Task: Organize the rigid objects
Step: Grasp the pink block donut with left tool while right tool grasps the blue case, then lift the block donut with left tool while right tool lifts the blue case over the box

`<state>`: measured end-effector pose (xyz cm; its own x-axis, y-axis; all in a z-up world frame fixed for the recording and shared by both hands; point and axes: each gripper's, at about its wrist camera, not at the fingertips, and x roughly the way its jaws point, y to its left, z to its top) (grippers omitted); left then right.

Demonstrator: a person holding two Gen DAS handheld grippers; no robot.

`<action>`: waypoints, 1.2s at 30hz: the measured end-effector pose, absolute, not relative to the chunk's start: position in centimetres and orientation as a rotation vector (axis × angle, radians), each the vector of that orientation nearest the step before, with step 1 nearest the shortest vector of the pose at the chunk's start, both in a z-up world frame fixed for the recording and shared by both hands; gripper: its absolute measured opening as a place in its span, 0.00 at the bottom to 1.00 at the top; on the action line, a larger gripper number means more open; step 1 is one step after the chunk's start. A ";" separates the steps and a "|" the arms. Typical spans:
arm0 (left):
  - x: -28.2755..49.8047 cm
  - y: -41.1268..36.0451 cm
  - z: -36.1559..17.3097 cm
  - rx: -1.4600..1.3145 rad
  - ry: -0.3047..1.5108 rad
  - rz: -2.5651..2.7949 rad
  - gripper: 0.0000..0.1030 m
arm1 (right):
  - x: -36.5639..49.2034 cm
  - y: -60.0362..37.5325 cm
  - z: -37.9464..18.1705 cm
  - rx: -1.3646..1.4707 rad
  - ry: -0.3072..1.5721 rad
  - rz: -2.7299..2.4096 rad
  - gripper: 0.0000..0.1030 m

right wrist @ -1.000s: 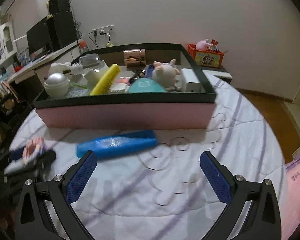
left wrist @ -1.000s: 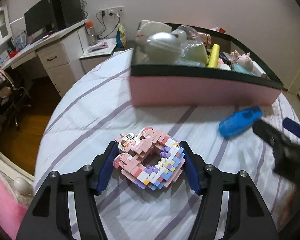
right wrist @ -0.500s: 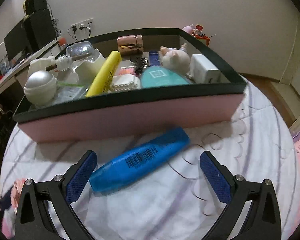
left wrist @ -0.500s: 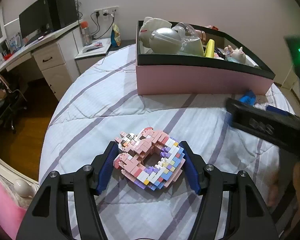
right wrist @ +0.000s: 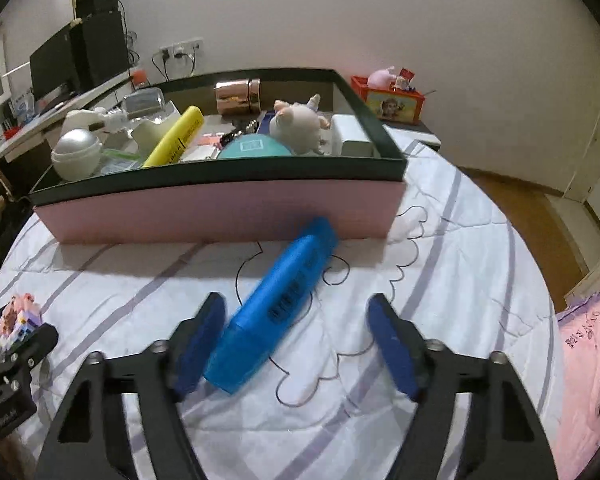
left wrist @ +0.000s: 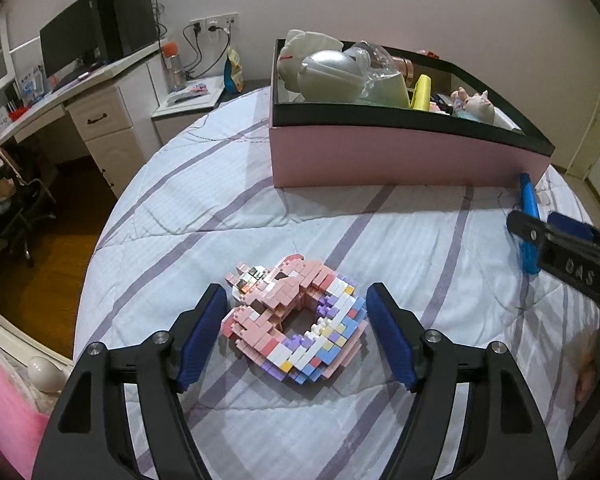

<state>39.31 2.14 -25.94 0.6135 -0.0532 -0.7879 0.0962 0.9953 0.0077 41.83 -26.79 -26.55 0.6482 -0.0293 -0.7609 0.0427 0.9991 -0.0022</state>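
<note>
Striped white bedspread carries a pink box, full of small items; blue tube lies slanted, far end against the box wall; right gripper jaws just closing, tube between, only the left pad touches; left gripper just opening, released around brick donut.

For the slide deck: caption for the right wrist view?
Right claw open around a blue tube lying on the bedspread before a pink box.
</note>
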 end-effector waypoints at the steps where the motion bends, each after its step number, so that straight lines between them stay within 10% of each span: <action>1: 39.3 2.1 -25.9 0.055 0.907 -0.084 0.72 | 42.2 -26.8 -26.6 0.025 0.861 -0.038 0.66; 9: 39.1 2.2 -25.7 0.042 0.890 -0.089 0.61 | 42.0 -27.9 -26.8 0.052 0.869 0.052 0.15; 36: 36.0 1.3 -21.9 -0.058 0.742 -0.095 0.61 | 36.4 -24.8 -23.8 0.049 0.712 0.221 0.15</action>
<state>35.97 1.32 -21.91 0.7329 -0.1072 -0.6718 0.0662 0.9941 -0.0864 36.41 -24.77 -23.79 0.7349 0.2182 -0.6421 -0.1846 0.9754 0.1202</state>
